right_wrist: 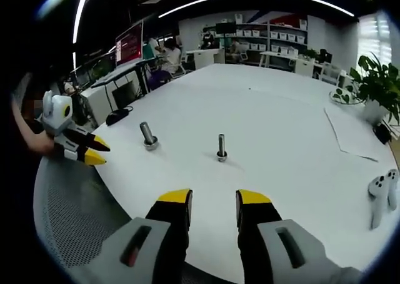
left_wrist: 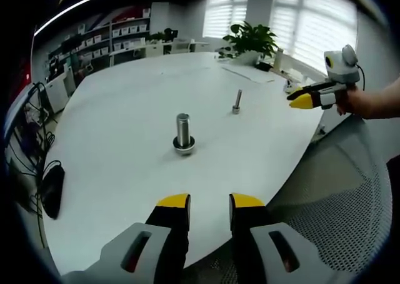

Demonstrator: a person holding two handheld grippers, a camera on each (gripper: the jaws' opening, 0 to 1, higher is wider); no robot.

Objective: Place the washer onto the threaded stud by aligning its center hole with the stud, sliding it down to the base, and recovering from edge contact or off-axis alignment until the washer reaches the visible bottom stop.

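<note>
Two studs [right_wrist: 149, 136] [right_wrist: 221, 147]; right view adds controllers [right_wrist: 381, 199].

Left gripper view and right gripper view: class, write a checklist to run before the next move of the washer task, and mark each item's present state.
1. Left gripper open, holding nothing: ok.
2. Right gripper open, holding nothing: ok.
3. Thick stud upright on the table: ok.
4. Thin stud upright, apart from the thick one: ok.
5. Washer in hand: not ok.
6. Ring at the thick stud's base is a seated washer: cannot tell.
</note>
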